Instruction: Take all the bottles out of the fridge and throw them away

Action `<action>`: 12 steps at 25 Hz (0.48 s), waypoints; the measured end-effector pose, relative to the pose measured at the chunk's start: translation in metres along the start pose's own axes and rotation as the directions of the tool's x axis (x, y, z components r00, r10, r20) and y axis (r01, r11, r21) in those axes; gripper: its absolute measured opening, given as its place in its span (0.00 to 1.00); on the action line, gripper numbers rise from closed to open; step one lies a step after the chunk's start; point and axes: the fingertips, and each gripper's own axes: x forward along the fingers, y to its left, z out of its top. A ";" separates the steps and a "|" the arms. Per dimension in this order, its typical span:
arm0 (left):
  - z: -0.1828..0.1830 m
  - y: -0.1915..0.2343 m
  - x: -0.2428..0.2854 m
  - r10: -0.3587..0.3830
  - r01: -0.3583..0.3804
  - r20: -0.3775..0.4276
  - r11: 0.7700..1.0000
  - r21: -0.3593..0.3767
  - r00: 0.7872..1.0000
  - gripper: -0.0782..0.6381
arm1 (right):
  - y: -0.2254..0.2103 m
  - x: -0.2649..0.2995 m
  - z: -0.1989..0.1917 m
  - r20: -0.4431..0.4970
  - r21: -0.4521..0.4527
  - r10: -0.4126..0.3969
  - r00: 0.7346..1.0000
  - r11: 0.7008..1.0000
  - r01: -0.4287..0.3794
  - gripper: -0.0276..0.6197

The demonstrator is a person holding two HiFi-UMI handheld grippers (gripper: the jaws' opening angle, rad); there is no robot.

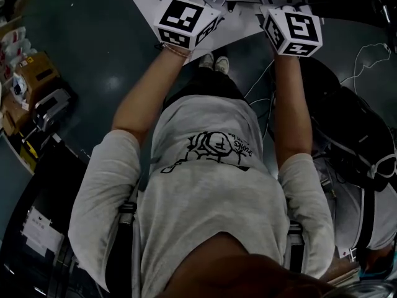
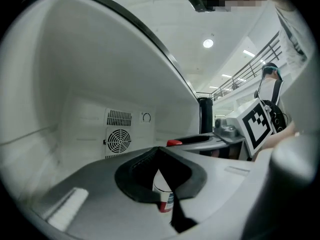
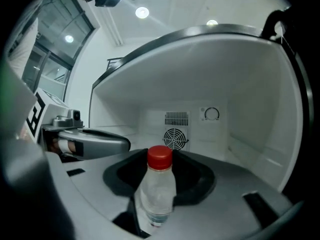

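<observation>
In the left gripper view, my left gripper [image 2: 161,180] is shut on a small white bottle [image 2: 164,196] with a red label, which shows only in the gap between the black pads. My right gripper [image 3: 159,186] is shut on a clear bottle [image 3: 158,196] with a red cap [image 3: 160,157], held upright. Both grippers point level into the white fridge [image 3: 235,84] and sit side by side. In the head view only their marker cubes show, the left gripper's cube [image 1: 181,22] and the right gripper's cube [image 1: 293,31]; the jaws are hidden there.
A round fan grille [image 2: 119,140] and a dial [image 3: 212,114] sit on the fridge's back wall. The fridge's curved top edge [image 2: 150,39] arches overhead. On the floor are boxes and gear [image 1: 31,85] at the left, a black bag [image 1: 347,129] at the right and cables [image 1: 260,92].
</observation>
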 end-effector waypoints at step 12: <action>0.024 -0.028 -0.012 -0.027 0.027 0.023 1.000 -0.013 0.999 0.12 | 0.010 -0.035 0.018 0.012 0.008 0.014 1.000 1.000 -0.014 0.28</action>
